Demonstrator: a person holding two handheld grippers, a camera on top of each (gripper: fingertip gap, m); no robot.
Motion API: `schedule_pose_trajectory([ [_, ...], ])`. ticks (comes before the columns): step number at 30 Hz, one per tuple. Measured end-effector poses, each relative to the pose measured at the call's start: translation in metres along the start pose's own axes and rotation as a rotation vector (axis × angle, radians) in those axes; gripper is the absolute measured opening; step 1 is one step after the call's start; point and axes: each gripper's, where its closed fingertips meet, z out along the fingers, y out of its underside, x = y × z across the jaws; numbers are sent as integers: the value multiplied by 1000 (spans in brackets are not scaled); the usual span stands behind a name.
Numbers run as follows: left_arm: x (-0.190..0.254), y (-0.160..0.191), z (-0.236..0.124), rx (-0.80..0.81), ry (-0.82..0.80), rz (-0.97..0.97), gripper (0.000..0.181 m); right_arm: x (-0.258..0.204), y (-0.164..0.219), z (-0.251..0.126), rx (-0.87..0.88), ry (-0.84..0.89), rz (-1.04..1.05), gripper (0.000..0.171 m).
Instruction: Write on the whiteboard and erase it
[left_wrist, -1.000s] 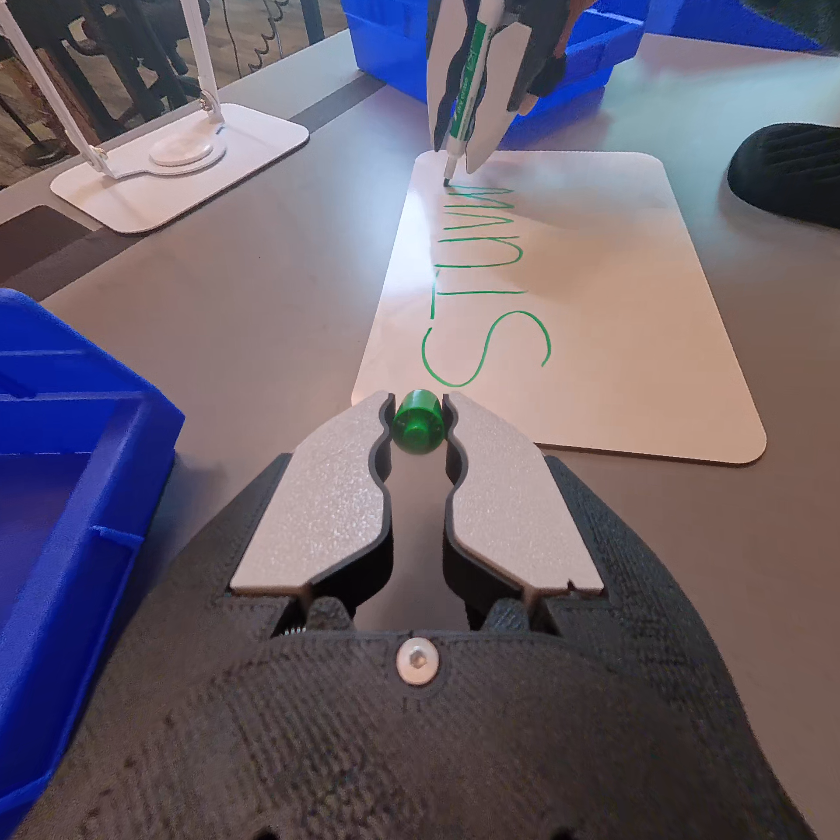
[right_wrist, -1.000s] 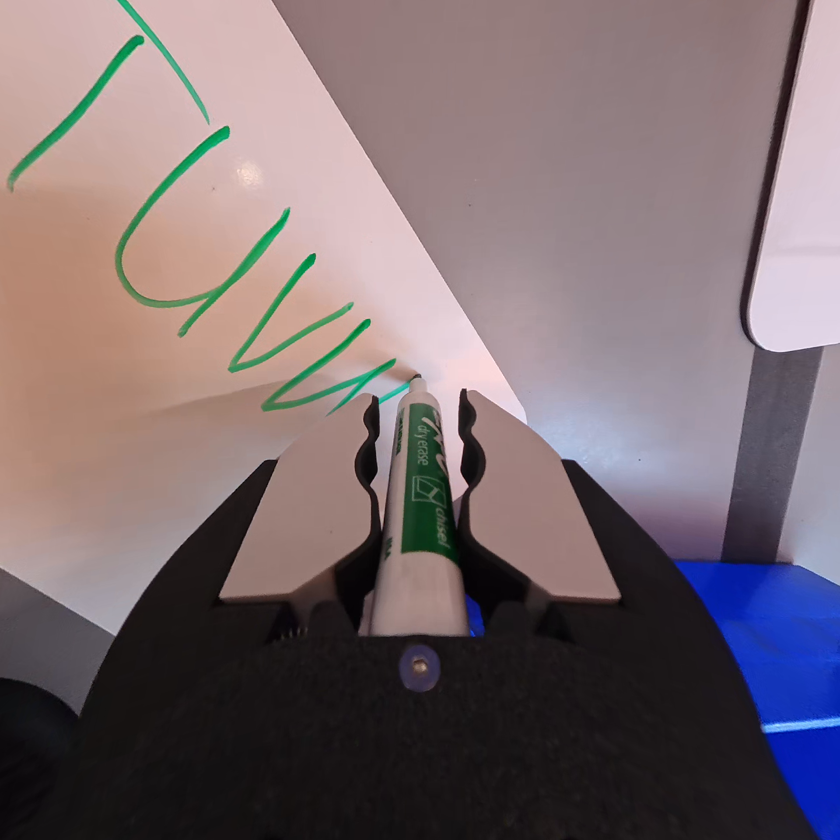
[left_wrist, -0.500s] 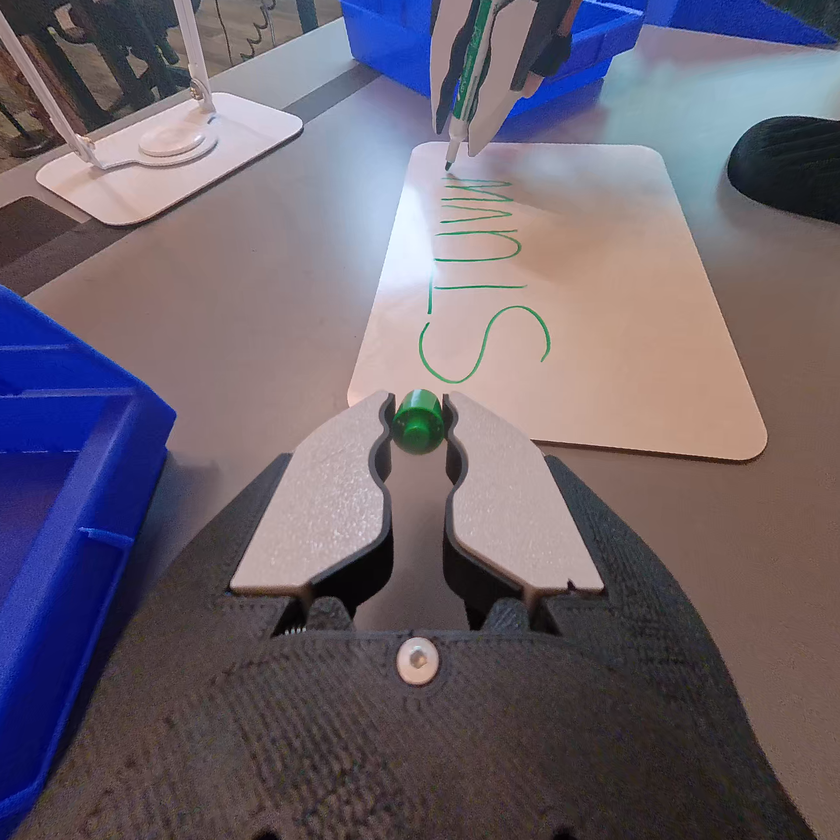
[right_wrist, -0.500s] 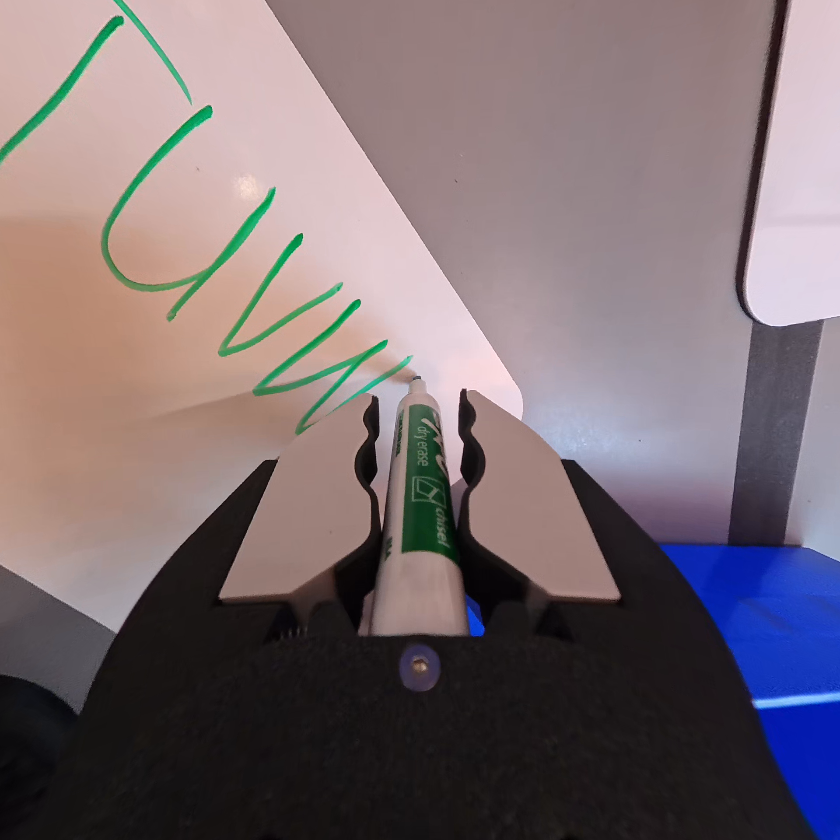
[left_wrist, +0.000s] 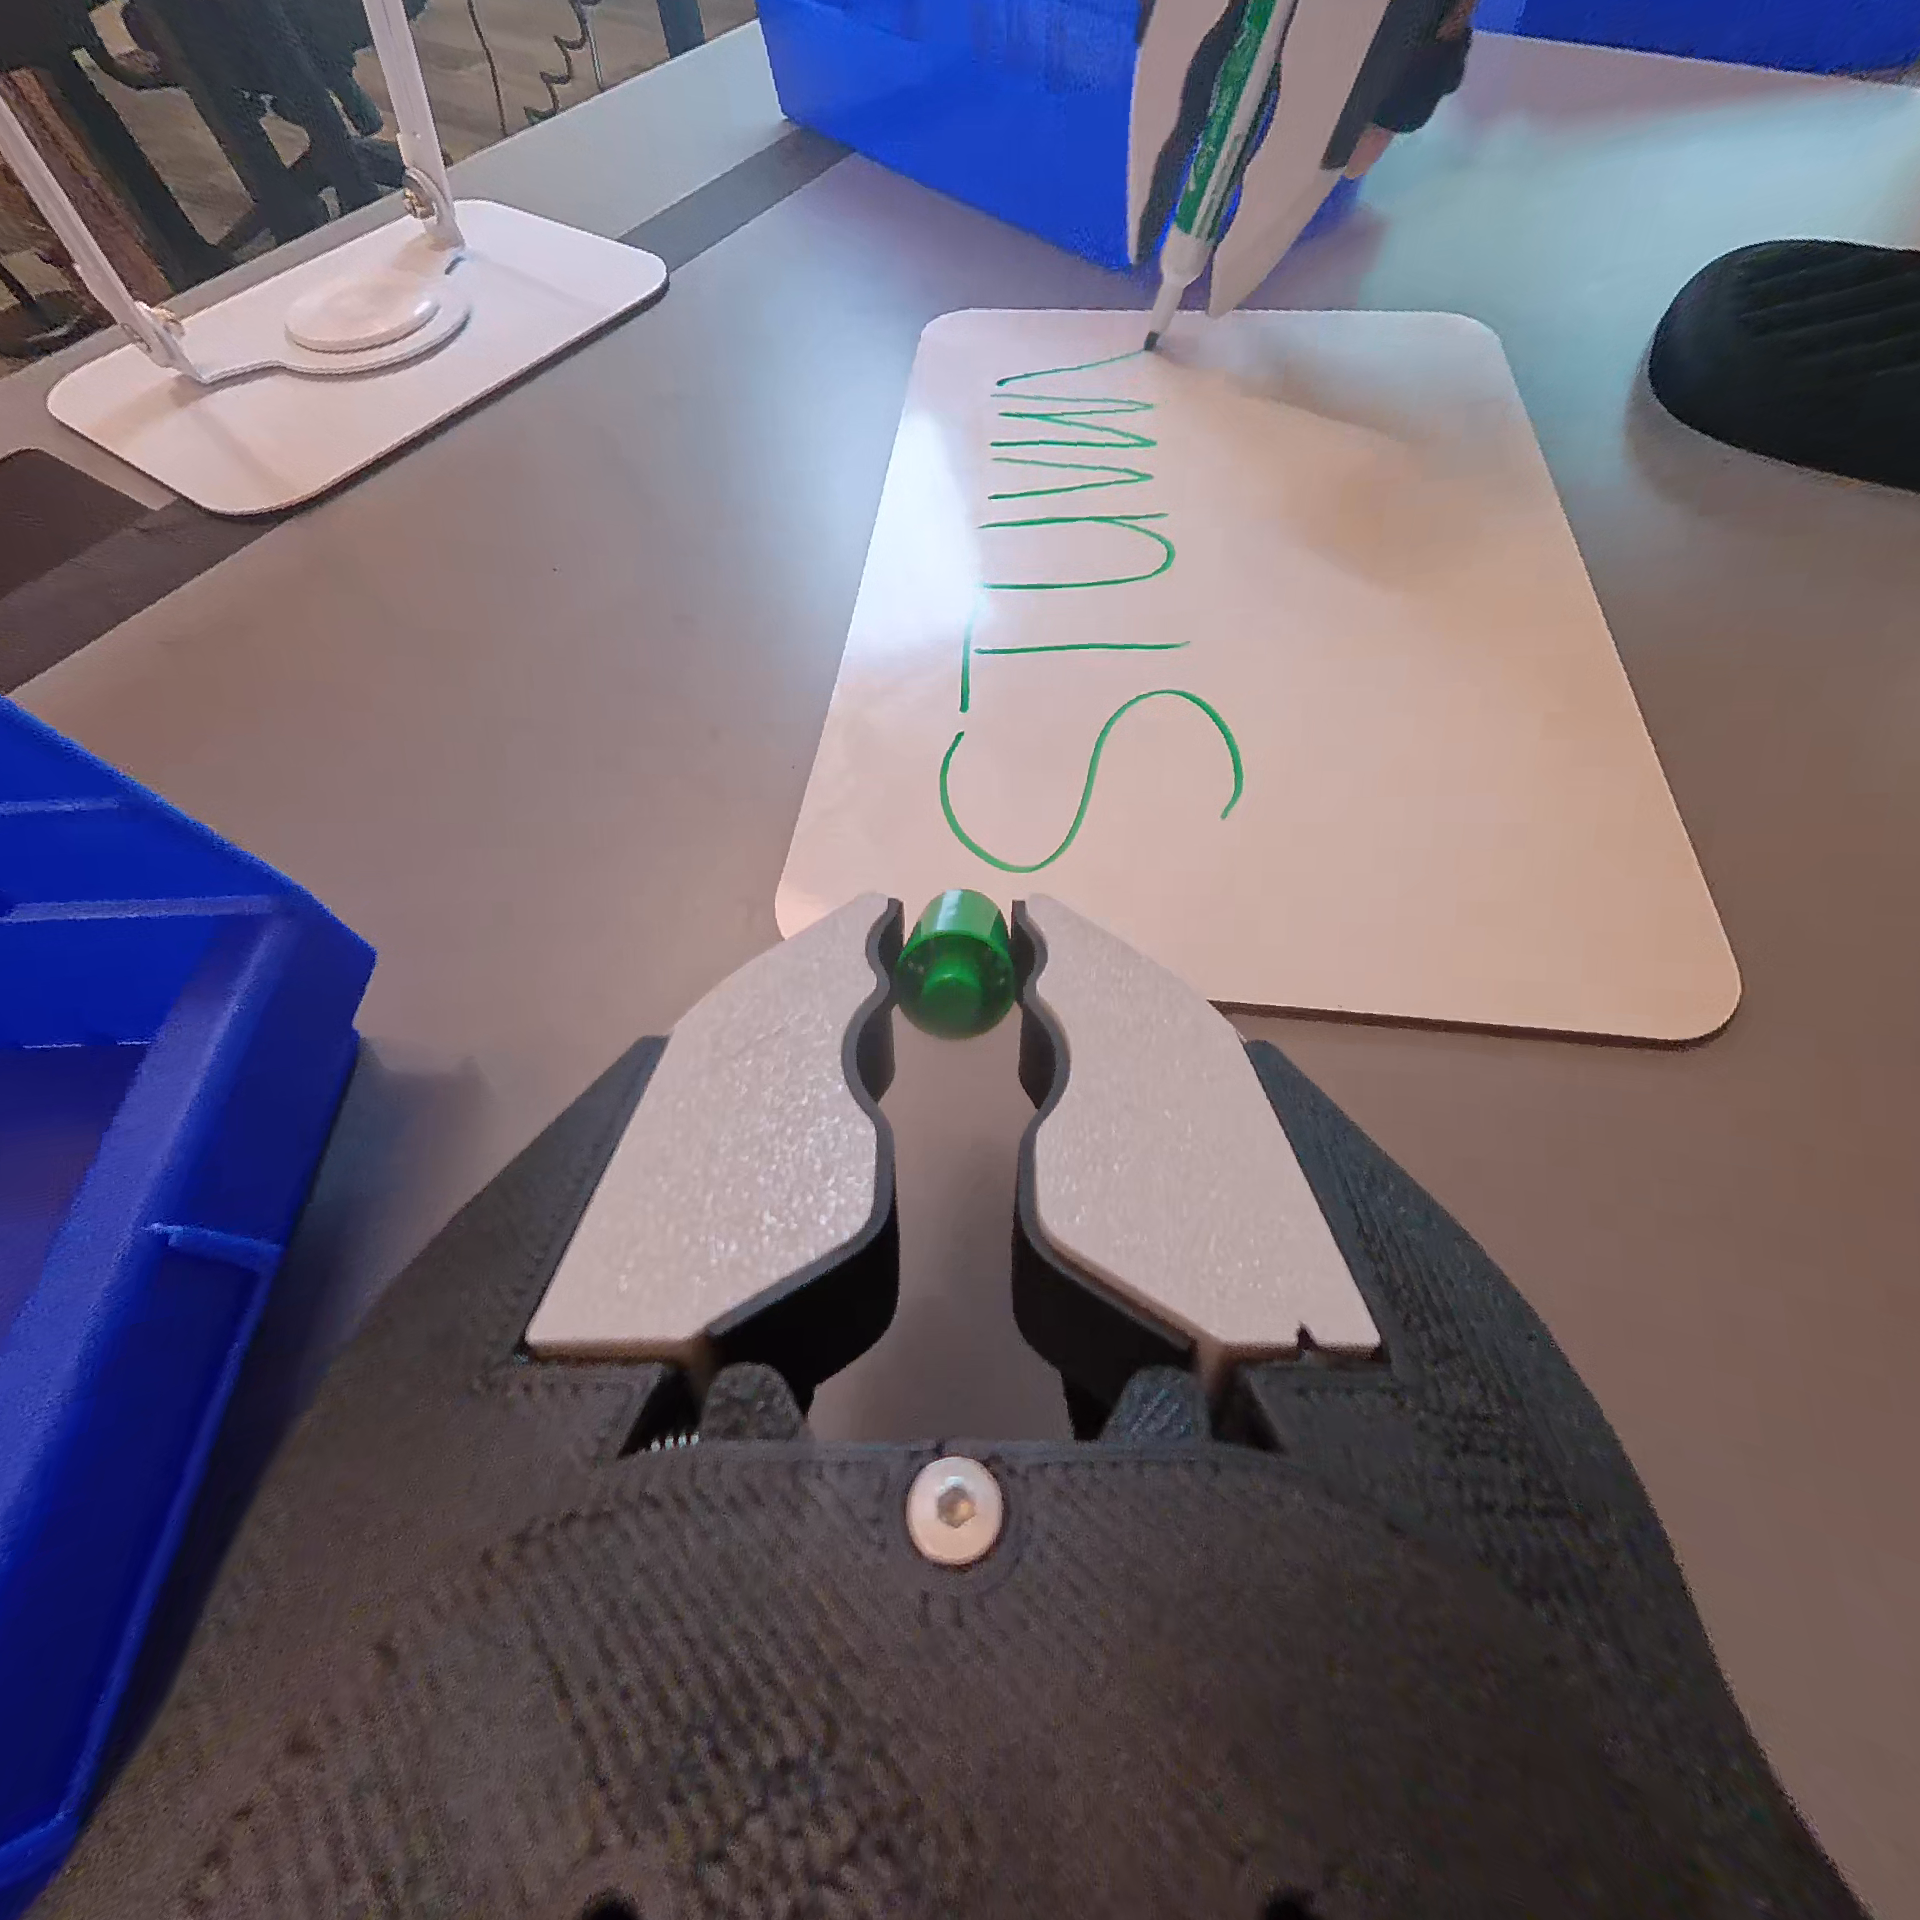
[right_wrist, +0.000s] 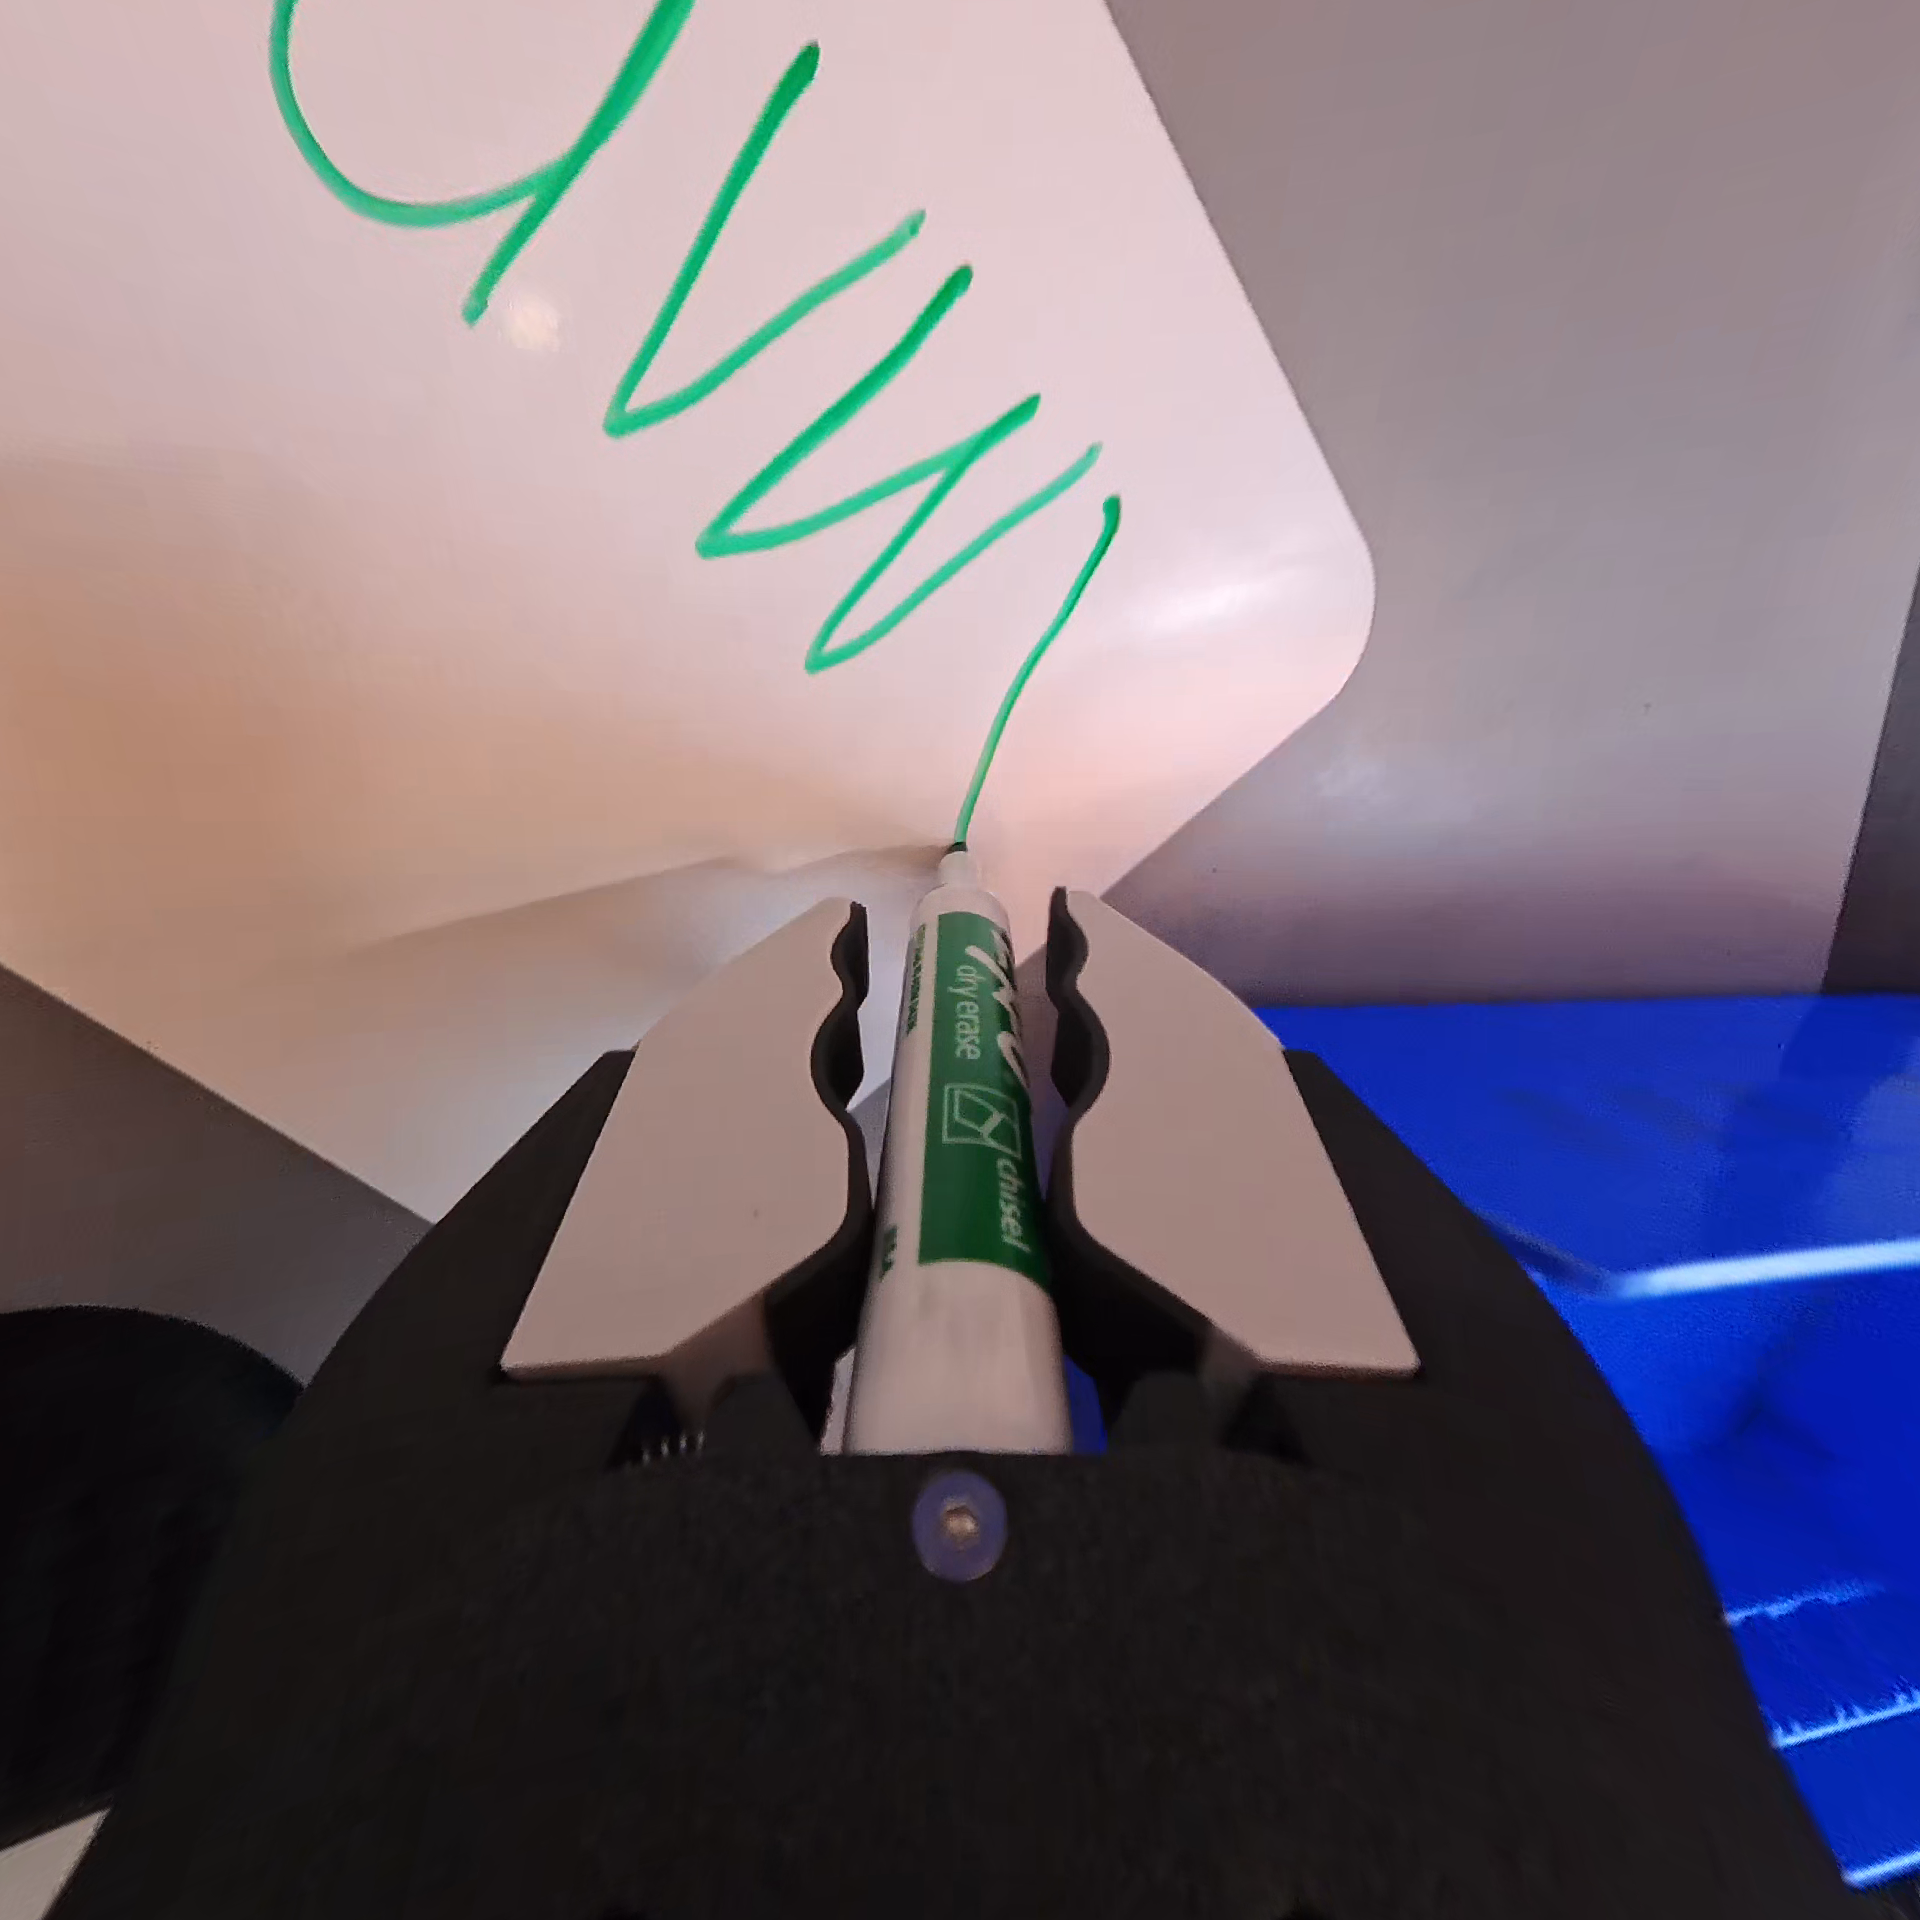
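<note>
Nearest in the left wrist view, the left gripper is clenched on the green cap, pinched at the very tips of its fingers and held low over the grey table, just off the near edge of the whiteboard. The board lies flat on the table with a row of green marks running along its left side toward the far edge. At that far end the right gripper grips the marker lengthwise between its fingers, barrel steep, tip touching the board close to the far edge at the end of a long thin stroke. To write this stroke well, the marker wants light, even pressure: the line looks thinner here than in the earlier marks, which suggests the tip is barely loaded. Little board remains ahead, so the stroke should probably end or turn before it runs onto the table. The cap hand should likely keep clear of the wet marks, and nothing pins the board, so it may slide under a sideways drag. Beyond sit a blue bin, a white stand to the left and a black object to the right, possibly the eraser.
</note>
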Motion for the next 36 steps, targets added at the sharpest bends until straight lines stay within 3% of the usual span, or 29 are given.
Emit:
schedule_pose_trajectory([
  [8,-1,3,2,-12,-7,4,19,19,-13,-7,92,79,56,34],
  [18,-2,0,-1,1,-9,2,19,53,-17,1,72,103,143,34],
  [36,-2,-4,-4,14,-15,9,19,54,-21,10,-30,151,125,34],
])
